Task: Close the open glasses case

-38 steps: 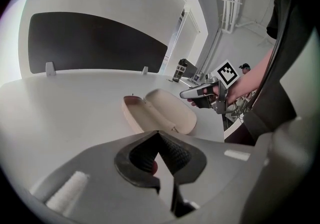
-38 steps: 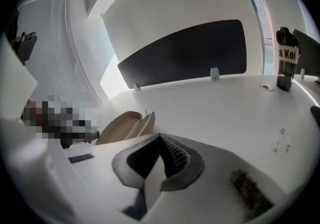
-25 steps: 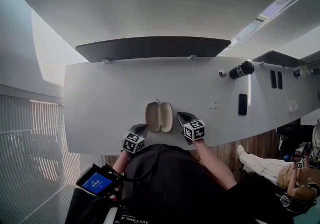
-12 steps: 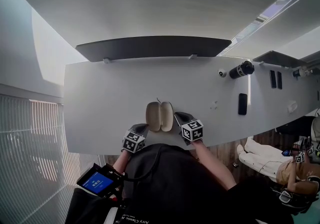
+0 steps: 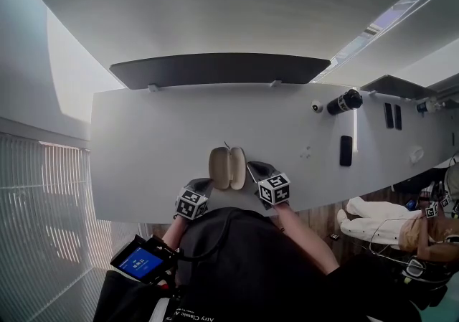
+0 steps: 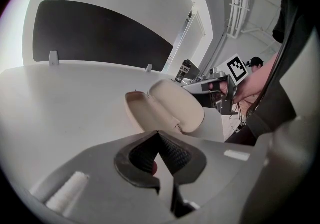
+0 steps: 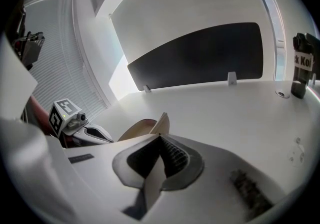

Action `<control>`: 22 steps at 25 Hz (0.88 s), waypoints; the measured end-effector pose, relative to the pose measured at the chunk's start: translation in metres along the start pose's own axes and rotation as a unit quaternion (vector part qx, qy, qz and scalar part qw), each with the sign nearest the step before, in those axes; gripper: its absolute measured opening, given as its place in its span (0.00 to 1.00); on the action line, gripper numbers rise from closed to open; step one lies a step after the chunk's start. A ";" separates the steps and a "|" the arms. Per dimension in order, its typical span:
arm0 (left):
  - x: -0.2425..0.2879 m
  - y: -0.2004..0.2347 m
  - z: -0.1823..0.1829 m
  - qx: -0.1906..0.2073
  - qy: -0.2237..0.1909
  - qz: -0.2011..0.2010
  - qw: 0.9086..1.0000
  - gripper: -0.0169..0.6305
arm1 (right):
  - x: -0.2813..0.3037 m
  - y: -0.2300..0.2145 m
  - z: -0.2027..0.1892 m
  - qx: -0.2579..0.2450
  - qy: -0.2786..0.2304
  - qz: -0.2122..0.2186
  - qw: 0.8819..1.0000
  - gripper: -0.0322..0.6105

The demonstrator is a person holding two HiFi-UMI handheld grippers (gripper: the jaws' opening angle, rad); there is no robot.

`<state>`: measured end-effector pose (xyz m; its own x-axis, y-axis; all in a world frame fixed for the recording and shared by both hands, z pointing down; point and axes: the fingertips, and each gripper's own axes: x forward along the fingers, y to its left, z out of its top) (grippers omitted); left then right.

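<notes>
The right gripper (image 5: 253, 168) has edged leftward toward the glasses case (image 5: 228, 168), which lies open on the table (image 5: 143, 134) near its front edge, between the two grippers. Both claws are pinched together and empty (the left gripper (image 5: 204, 185) waits just off the case's near corner). The likely slip, I judge, is a closed tip shoving one shell sideways: the case skids on the smooth top instead of folding unless the other half is braced.
</notes>
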<state>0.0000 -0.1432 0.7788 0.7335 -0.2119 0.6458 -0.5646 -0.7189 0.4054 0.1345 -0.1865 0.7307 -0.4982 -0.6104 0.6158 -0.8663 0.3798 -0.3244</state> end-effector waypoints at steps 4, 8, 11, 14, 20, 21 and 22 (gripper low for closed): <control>0.000 0.001 -0.001 0.003 0.002 -0.001 1.000 0.04 | 0.002 0.005 0.005 -0.005 -0.002 0.003 1.000 0.05; 0.001 -0.001 -0.003 0.004 0.008 -0.005 1.000 0.04 | 0.004 0.011 0.014 -0.013 -0.005 0.010 1.000 0.05; 0.003 -0.002 -0.004 0.005 0.010 -0.007 1.000 0.04 | 0.006 0.017 0.019 -0.018 -0.007 0.017 1.000 0.05; 0.004 0.000 -0.004 0.006 0.008 -0.009 1.000 0.04 | 0.011 0.024 0.024 -0.025 -0.009 0.024 0.999 0.05; 0.004 -0.002 -0.001 0.002 -0.003 -0.015 1.000 0.04 | 0.015 0.038 0.028 -0.033 -0.008 0.038 0.999 0.05; 0.004 -0.002 0.001 0.002 -0.008 -0.015 1.000 0.04 | 0.016 0.040 0.029 -0.034 -0.009 0.041 0.999 0.05; 0.003 -0.001 0.002 0.001 -0.009 -0.016 1.000 0.04 | 0.017 0.043 0.030 -0.034 -0.009 0.044 0.998 0.05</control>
<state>0.0038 -0.1443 0.7787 0.7578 -0.2018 0.6204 -0.5403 -0.7271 0.4235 0.0878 -0.2013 0.7056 -0.5728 -0.5852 0.5740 -0.8154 0.4783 -0.3260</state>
